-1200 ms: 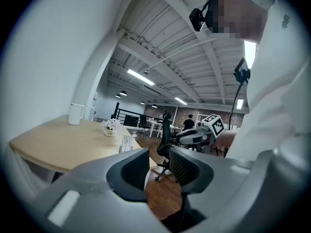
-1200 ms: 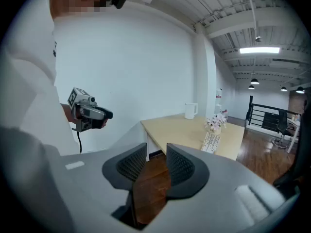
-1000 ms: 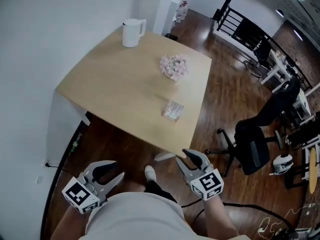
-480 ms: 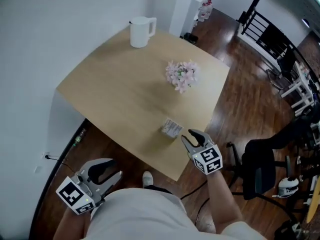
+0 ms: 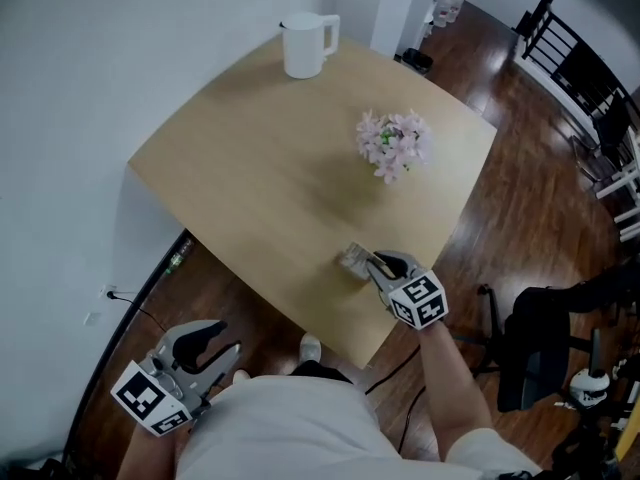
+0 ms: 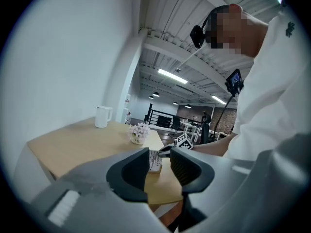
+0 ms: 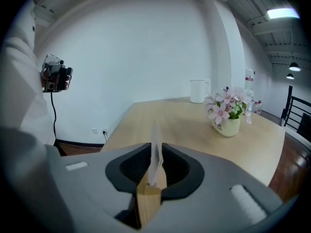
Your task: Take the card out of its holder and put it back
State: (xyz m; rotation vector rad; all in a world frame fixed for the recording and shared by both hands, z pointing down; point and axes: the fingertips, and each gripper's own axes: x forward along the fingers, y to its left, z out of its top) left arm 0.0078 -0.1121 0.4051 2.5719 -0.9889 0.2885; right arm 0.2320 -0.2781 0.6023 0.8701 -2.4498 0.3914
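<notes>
Right gripper (image 5: 375, 265): we are closing its jaws around the thin pale card (image 7: 155, 147); the pads are not yet pressing.
Card: upright in its small wooden block holder (image 7: 148, 198), between those jaws.
Left gripper (image 5: 228, 349): released, empty.

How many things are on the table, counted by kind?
White jug: 1
Pot of pink flowers: 1
Card: 1
Wooden card holder: 1
Total: 4
</notes>
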